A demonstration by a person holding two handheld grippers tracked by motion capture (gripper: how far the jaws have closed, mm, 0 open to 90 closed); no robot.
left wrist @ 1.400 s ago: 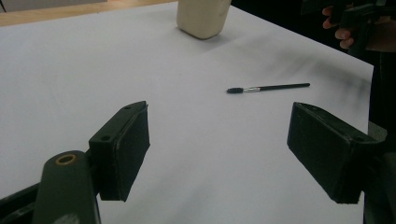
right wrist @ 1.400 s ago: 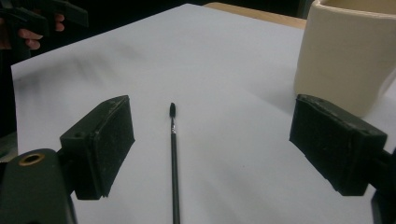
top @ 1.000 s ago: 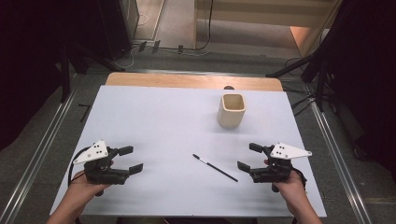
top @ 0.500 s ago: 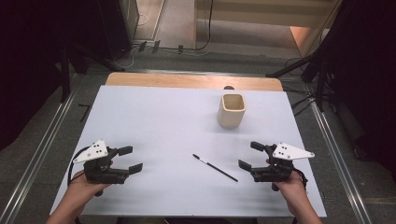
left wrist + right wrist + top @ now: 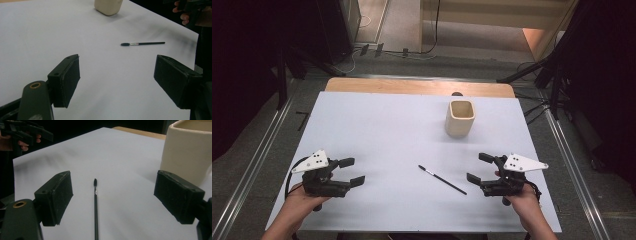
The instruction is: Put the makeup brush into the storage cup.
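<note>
Right gripper view: slim black brush, perhaps soft-tipped.

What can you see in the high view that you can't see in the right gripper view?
The high view alone takes in the whole white table, its wooden far edge, the floor with its cables and both forearms.

The right gripper view alone brings its own two black jaws up close, standing wide apart with nothing between them.

Both share the thin black brush lying flat on the table, the cream cup and the left tool, open in the person's hand.
</note>
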